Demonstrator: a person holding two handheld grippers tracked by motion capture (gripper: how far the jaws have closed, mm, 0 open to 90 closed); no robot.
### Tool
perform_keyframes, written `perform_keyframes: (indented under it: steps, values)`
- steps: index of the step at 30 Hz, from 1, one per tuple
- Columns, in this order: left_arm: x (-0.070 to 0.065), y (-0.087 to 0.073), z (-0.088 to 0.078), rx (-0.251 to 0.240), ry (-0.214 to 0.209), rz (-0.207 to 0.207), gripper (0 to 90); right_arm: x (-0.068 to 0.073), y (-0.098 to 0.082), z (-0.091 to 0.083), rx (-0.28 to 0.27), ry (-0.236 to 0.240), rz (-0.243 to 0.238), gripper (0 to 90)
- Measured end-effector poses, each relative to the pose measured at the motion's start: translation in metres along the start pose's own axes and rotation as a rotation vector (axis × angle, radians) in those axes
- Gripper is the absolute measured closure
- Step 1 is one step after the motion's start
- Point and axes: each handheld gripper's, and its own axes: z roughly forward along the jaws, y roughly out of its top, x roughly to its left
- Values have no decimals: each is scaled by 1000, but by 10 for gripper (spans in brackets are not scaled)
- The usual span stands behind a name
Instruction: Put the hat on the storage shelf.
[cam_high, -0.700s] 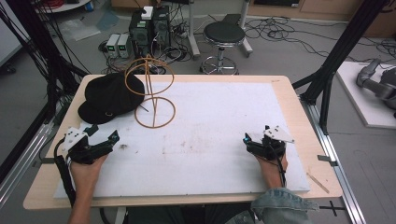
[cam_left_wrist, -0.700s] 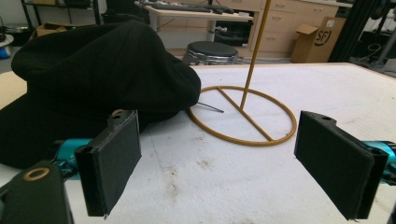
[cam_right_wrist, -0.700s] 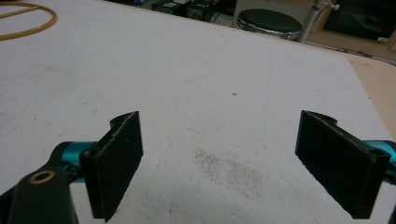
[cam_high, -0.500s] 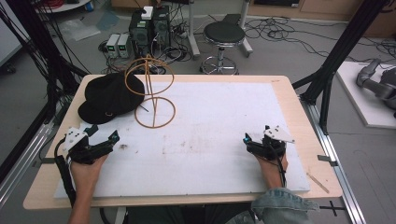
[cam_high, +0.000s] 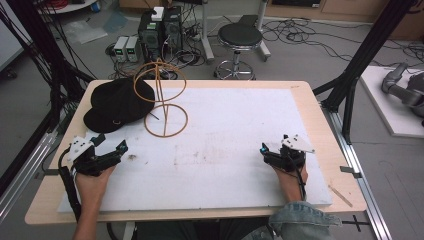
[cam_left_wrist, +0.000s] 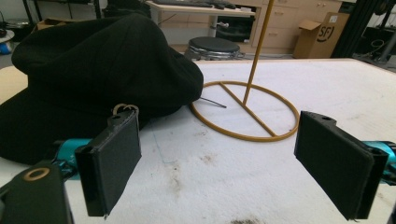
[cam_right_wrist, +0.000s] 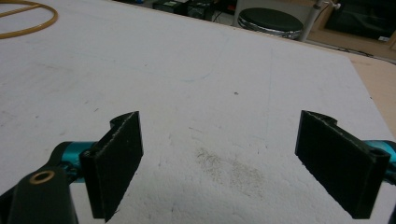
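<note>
White board (cam_high: 225, 130) stained between spread left tongs (cam_left_wrist: 217, 163) and spread right tongs (cam_right_wrist: 219, 163); stool (cam_high: 240, 37) beyond; box (cam_left_wrist: 322, 30) reads "SF".

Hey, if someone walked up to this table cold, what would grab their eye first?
Probably the black hat lying at the far left of the white board, right beside a gold wire stand whose ring base rests on the board. After that, the left gripper and right gripper held low near the front edge, jaws open, holding nothing.
</note>
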Motion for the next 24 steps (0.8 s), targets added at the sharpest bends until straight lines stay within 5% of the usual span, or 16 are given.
perform_keyframes:
  steps: [18,24]
  values:
    - [3,7,2,-4,12,13,150,1,0,0,10,2,-2,149]
    - [5,28,7,-36,21,73,150,1,0,0,14,-13,-15,149]
